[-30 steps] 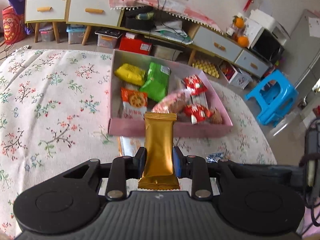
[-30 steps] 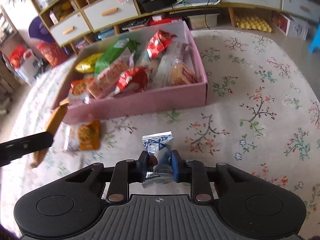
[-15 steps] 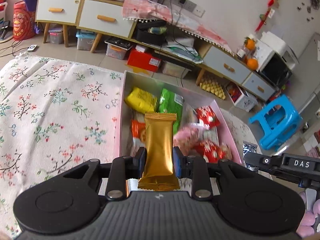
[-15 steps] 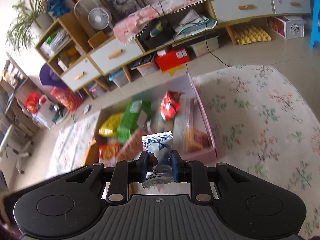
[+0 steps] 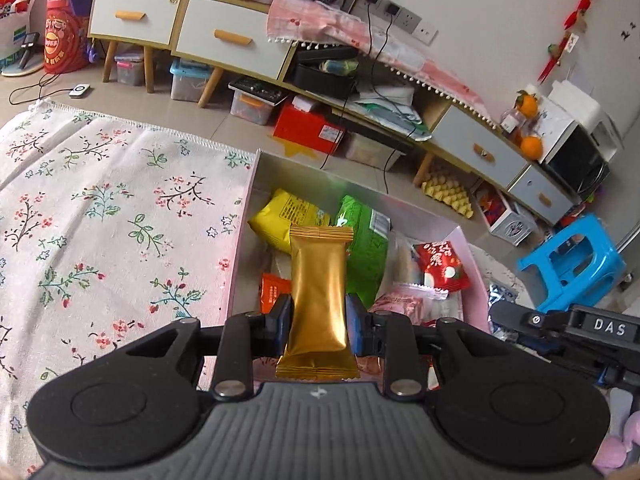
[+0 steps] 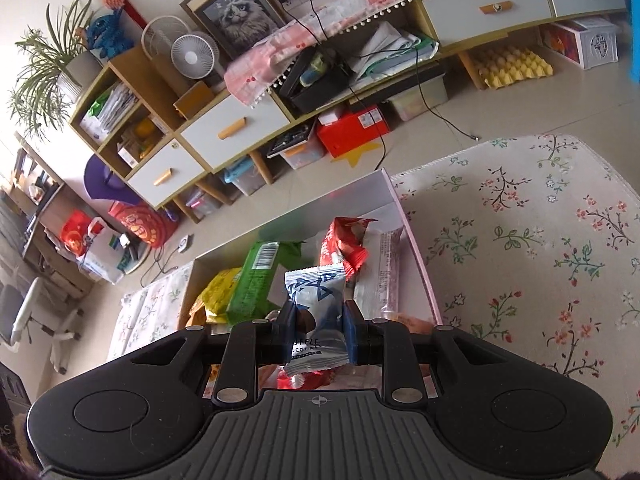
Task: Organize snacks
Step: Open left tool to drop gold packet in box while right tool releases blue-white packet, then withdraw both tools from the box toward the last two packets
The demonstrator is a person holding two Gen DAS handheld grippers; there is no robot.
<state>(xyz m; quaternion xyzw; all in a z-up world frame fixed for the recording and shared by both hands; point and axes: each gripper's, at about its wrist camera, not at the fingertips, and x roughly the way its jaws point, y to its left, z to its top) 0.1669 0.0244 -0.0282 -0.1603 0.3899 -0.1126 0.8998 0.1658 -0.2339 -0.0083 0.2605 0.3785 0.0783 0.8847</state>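
My left gripper [image 5: 318,320] is shut on a gold snack packet [image 5: 319,296], held upright above the near end of the pink box [image 5: 240,248]. The box holds a yellow bag [image 5: 286,220], a green bag [image 5: 366,248], an orange pack [image 5: 274,294] and red packs [image 5: 442,266]. My right gripper [image 6: 318,320] is shut on a white-and-blue chocolate packet [image 6: 316,300], held over the same pink box [image 6: 418,248]. The right gripper's body [image 5: 580,332] shows at the right of the left wrist view.
The box sits on a floral cloth [image 5: 100,220] that covers the table, also shown in the right wrist view [image 6: 540,240]. Beyond the table edge are a low cabinet with drawers [image 5: 224,36], a red box [image 5: 310,130] on the floor and a blue stool [image 5: 576,264].
Both grippers have risen and moved forward over the pink box, each still holding its packet. The right gripper came in beside the left.
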